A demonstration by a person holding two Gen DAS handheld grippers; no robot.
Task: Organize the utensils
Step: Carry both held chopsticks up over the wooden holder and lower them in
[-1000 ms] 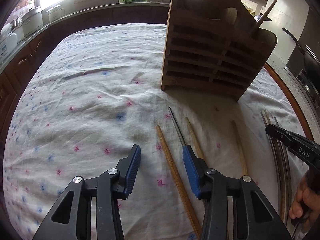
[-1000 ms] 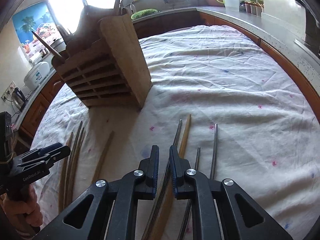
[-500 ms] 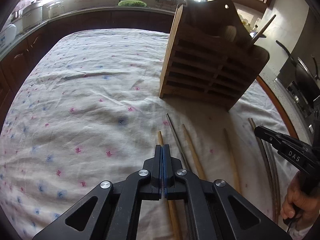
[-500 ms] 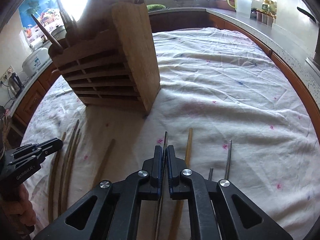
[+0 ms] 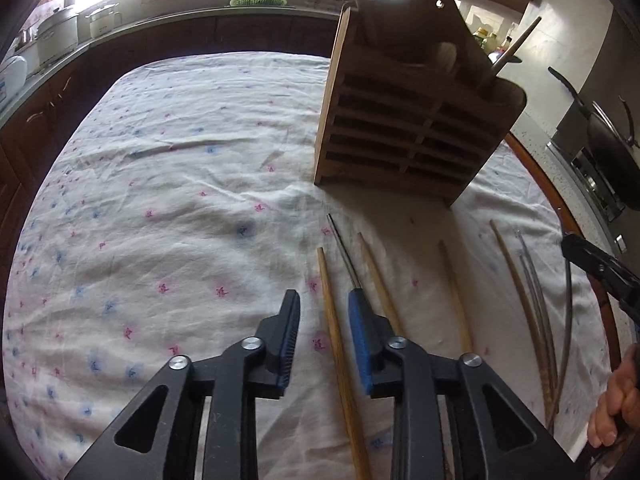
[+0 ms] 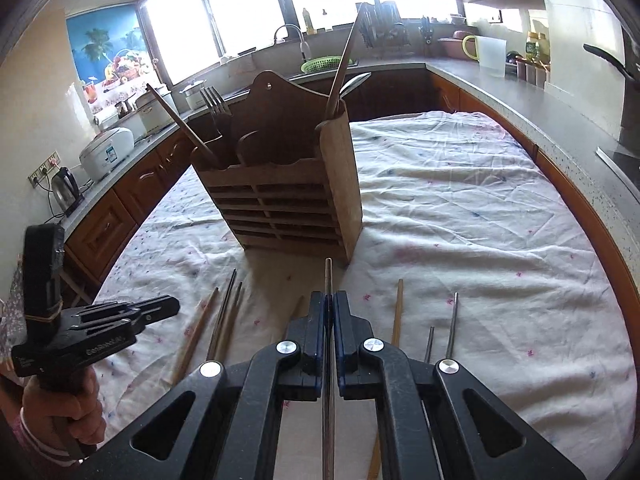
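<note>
A wooden utensil holder stands on the flowered tablecloth; it also shows in the right wrist view, with a fork, a spoon and sticks in its top. Several wooden and metal chopsticks lie loose on the cloth in front of it. My left gripper is open, low over the cloth, with a wooden chopstick lying between its fingers. My right gripper is shut on a metal chopstick and holds it lifted, its tip pointing at the holder's base.
The tablecloth covers a table ringed by dark kitchen counters. Rice cookers and a kettle stand at the left, a pan on a stove at the right. The left gripper's body shows in the right wrist view.
My left gripper shut half a second ago and has opened again around the wooden chopstick. My right gripper has closed on the metal chopstick and lifted it off the cloth.
</note>
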